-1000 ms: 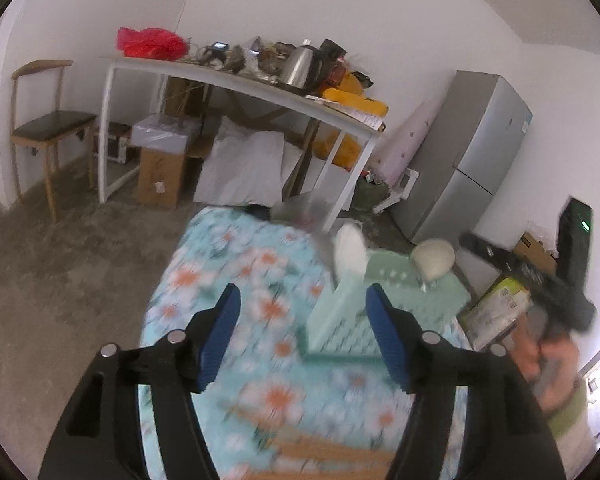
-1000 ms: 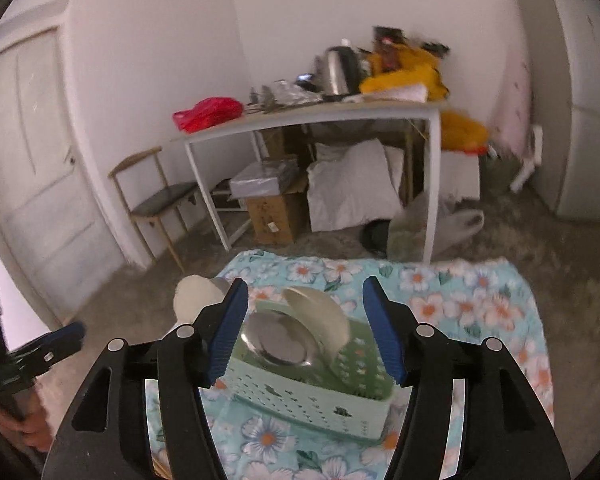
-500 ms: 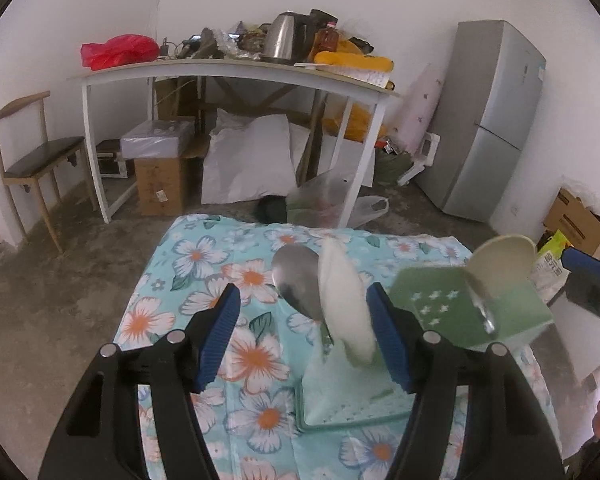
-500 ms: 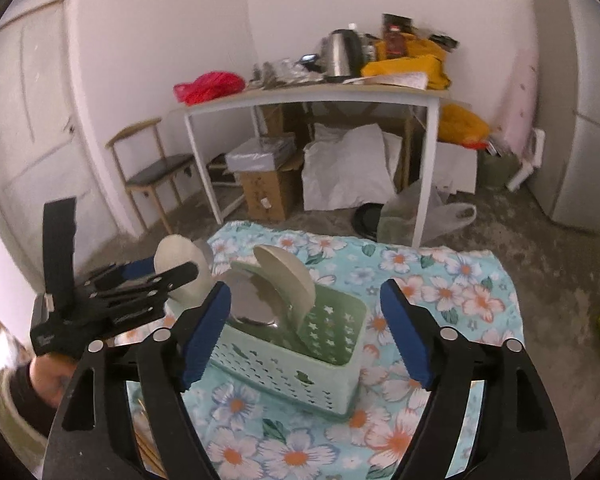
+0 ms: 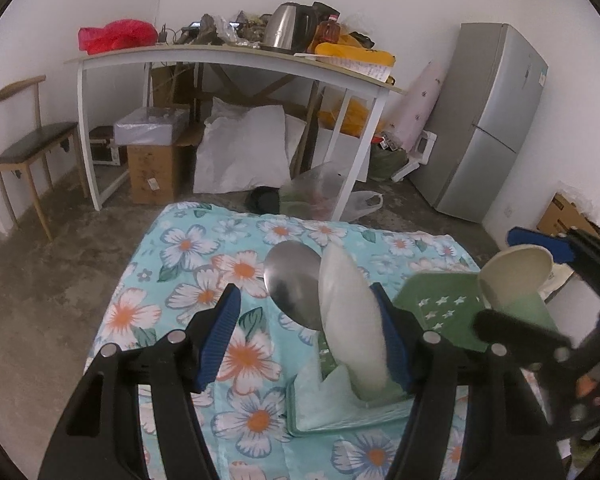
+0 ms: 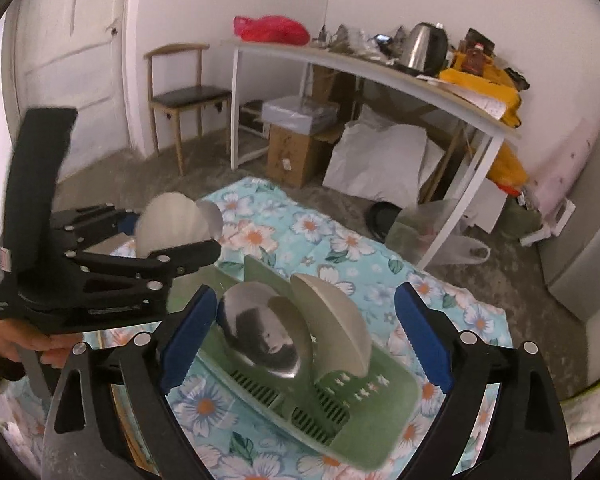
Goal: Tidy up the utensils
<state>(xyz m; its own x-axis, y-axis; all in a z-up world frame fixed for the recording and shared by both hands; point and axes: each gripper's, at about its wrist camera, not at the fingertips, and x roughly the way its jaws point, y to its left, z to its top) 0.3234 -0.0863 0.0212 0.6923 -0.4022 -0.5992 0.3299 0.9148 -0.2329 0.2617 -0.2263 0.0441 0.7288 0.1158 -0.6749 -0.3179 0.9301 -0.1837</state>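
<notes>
Standing in a green plastic basket point(image 6: 340, 412) on the flowered tabletop point(image 5: 188, 264), a steel ladle point(image 6: 264, 336) and a pale rice paddle point(image 6: 336, 320) rise with their heads up. In the right wrist view both sit between the blue pads of the right claw point(image 6: 304, 336), nearer to its left pad; the pads do not press on them. This claw has just been opening, its jaws stand wide and hold nothing. It points down and forward over the basket.

In the left wrist view the left claw point(image 5: 308, 332) is about half open and holds nothing. The pale paddle point(image 5: 352, 320) is just beside its right pad, and I cannot tell if they touch; the ladle point(image 5: 296, 284) shows behind it. A hand point(image 6: 16, 340) grips the left claw's handle at the lower left of the right wrist view. A second pale spoon head point(image 6: 168, 224) shows behind that claw.
</notes>
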